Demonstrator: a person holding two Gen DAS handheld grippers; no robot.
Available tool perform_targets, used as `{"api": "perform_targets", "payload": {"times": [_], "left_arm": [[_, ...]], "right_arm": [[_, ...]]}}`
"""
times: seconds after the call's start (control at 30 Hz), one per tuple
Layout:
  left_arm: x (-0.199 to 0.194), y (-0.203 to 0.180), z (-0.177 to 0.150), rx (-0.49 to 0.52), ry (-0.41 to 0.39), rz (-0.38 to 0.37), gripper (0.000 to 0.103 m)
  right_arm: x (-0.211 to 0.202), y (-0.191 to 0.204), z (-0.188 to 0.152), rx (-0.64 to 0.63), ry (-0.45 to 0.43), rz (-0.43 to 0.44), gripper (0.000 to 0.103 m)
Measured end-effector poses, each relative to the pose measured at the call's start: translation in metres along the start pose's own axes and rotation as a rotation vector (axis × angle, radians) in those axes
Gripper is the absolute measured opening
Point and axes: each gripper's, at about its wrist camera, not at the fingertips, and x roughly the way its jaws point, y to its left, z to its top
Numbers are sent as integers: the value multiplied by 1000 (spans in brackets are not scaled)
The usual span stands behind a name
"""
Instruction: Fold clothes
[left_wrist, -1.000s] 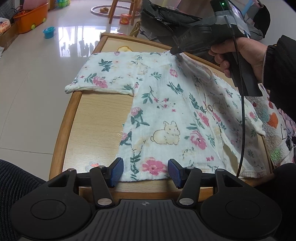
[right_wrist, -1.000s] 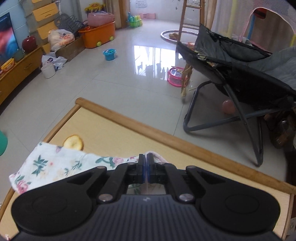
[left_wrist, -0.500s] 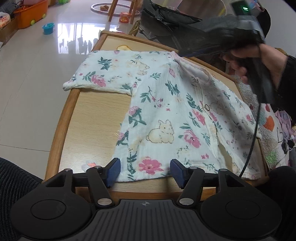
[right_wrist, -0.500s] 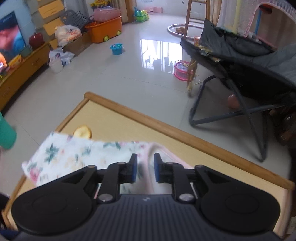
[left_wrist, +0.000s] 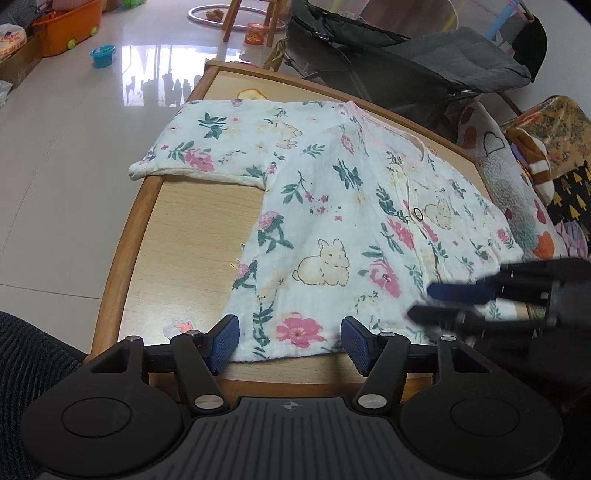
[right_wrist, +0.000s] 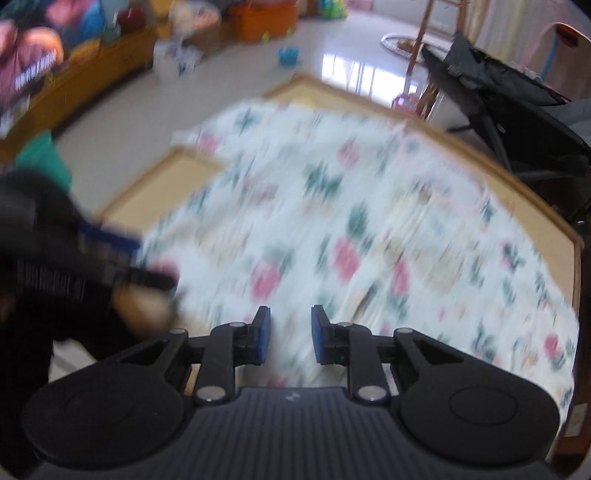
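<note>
**Grippers poised at the shirt's near hem**

Left gripper stands wide, straddling the hem of the floral shirt spread flat on the table. Right gripper, narrowly parted, seems empty. Thin, limp cotton: pinch hem corners.

A wooden table with a raised rim stands on a glossy pale floor. Behind its far edge sits a dark folding chair. An orange bin and a small blue tub lie on the floor well beyond the table, with a hoop around the wooden legs of a stool. Patterned blankets are heaped just beside the table's right edge.
</note>
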Motion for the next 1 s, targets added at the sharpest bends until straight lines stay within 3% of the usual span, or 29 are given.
{"api": "perform_targets", "payload": {"times": [0.23,0.37,0.47,0.63,0.8,1.0], "left_arm": [[0,-6,0,36,11,31,63],[-5,-9,0,32,3,39,63],[-11,-11,0,21,-27,39,63],[-13,-18,-6,30,-53,34,63],[-12,-20,-14,49,-57,30,63],[-8,-11,-18,-2,-59,17,63]], "right_arm": [[-11,-13,-19,82,50,-33,23],[-32,-16,-26,110,-20,-36,23],[-45,-17,-29,119,-71,-100,23],[-39,-16,-33,111,-61,-184,23],[-39,-3,-36,65,-50,-174,22],[-46,2,-37,69,-35,-116,23]]}}
